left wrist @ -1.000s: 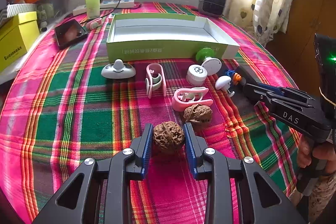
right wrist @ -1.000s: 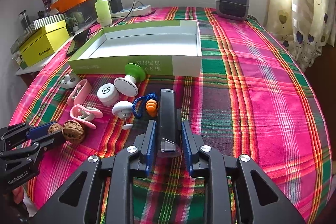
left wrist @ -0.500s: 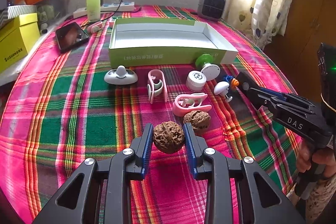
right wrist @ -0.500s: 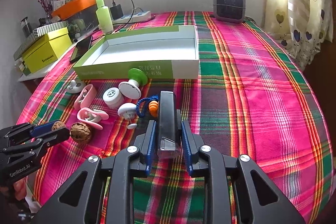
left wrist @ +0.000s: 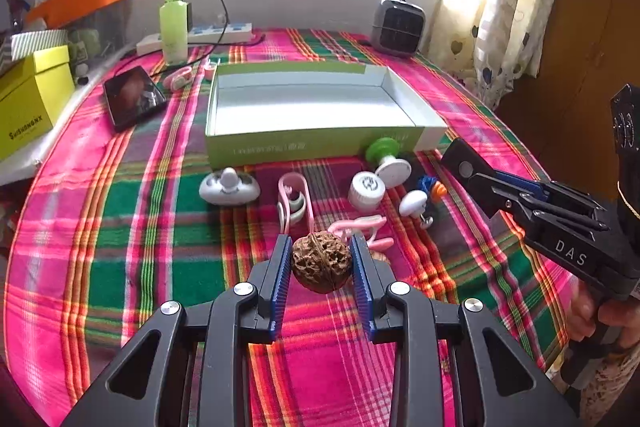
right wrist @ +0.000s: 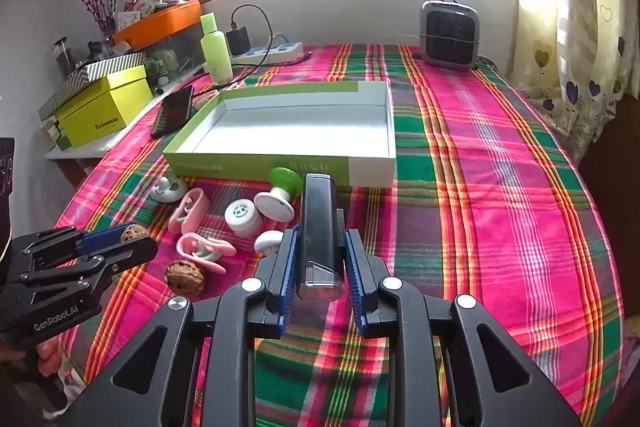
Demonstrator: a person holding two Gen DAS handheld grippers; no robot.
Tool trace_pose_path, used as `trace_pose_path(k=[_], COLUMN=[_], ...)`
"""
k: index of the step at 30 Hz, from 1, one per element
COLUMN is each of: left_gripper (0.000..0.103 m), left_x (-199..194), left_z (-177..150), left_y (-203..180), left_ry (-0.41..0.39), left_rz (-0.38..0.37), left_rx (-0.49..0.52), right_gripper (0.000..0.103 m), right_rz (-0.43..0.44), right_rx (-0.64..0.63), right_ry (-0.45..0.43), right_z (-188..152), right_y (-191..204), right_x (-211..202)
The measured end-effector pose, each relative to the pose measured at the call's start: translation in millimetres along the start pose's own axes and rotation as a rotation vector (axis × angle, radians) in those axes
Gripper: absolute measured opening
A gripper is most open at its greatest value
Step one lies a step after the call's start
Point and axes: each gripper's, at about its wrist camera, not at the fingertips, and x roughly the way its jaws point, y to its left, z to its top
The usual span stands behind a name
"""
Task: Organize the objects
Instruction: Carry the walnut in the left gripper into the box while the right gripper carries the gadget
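Walnut (left wrist: 321, 261) now lifted in left tongs (left wrist: 320, 259) above plaid tablecloth (left wrist: 120, 219), near window

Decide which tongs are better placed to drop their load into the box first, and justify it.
Probably right. Its tongs hold the black bar nearly at the box wall; the left tongs hold the walnut farther back, behind the clutter.

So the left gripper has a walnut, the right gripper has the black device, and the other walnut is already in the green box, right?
Not quite. The second walnut lies on the tablecloth, as the right wrist view shows; the green box holds nothing. The left gripper does hold a walnut and the right gripper the black device.
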Motion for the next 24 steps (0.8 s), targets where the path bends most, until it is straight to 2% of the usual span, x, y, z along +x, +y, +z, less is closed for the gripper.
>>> trace_pose_path(k=[8,24], left_gripper=[0.028,0.028], left_x=[5.1,44.4], left_z=[25.6,79.8], left_y=[7.7,36.1], left_ry=[-0.021,-0.018], left_rz=[0.020,0.046], left_rx=[-0.008,-0.041], right_gripper=[0.025,0.025], right_rz=[0.025,0.059], right_rx=[-0.002,-0.027], right_ry=[-0.011,0.011], right_z=[19.8,60.3], right_y=[4.7,18.0], right_x=[6.0,46.7])
